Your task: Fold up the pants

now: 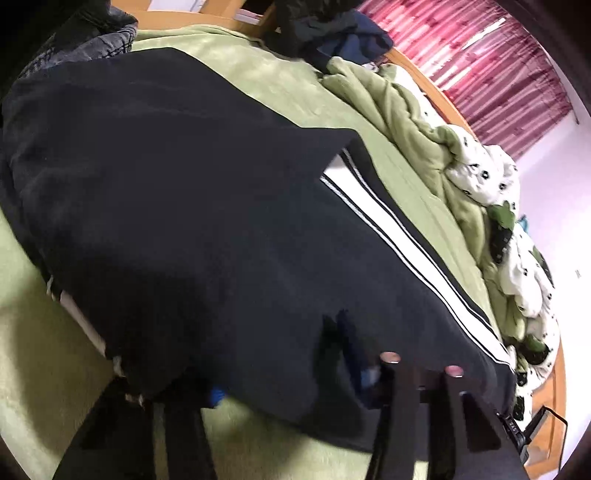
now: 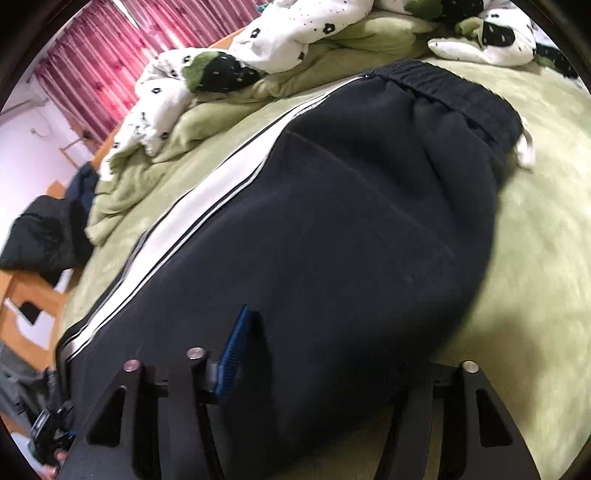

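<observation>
Dark navy track pants (image 1: 177, 206) with a white side stripe (image 1: 402, 258) lie on a green blanket (image 1: 44, 354). In the right wrist view the pants (image 2: 351, 221) show their elastic waistband (image 2: 458, 92) and a white drawstring (image 2: 524, 147) at the far end. My left gripper (image 1: 295, 384) is at the pants' near edge, its fingers spread, with dark cloth draped over them. My right gripper (image 2: 325, 365) stands wide open over the pants; one blue pad (image 2: 234, 358) shows, the other finger is hidden by cloth.
A rumpled green and white flowered quilt (image 1: 491, 192) lies along the far side of the bed, also in the right wrist view (image 2: 221, 74). Dark clothes (image 1: 332, 33) are piled at the bed's end. Jeans (image 1: 85, 48) lie at the top left. Red curtains (image 1: 491, 62) hang behind.
</observation>
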